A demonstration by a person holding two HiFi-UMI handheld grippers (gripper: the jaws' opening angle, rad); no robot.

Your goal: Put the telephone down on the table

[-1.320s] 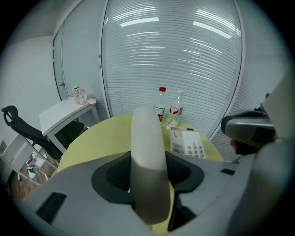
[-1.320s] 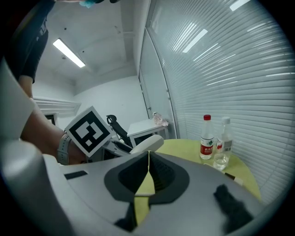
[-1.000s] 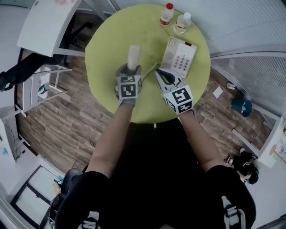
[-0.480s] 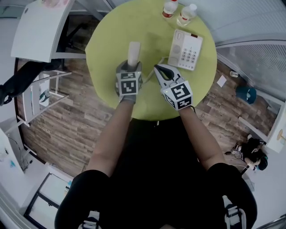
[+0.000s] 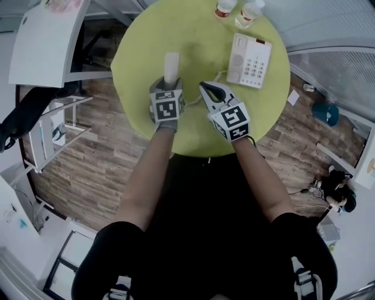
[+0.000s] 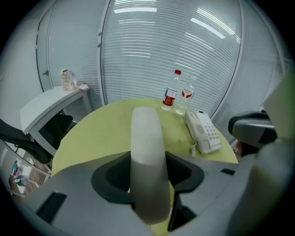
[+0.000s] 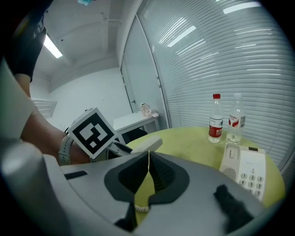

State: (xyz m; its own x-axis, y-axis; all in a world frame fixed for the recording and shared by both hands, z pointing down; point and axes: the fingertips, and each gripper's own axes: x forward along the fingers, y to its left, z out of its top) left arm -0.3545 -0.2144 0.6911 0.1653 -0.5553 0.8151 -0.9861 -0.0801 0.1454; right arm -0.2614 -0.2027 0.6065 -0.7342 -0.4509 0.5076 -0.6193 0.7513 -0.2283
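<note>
Left gripper point(image 5: 168, 88) clamped on the handset point(image 5: 171, 65), which sticks out past its jaws over the green table point(image 5: 146, 41). Right gripper point(image 7: 148, 159) just beside it, jaws pressed together at the tips, coiled cord point(image 7: 140, 208) visible in the gap behind them. Phone base point(image 5: 251, 60) lies ahead-right of both, with two bottles point(image 5: 247, 12) beyond it.

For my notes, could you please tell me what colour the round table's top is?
Yellow-green; the round table top shows best in the head view.
</note>
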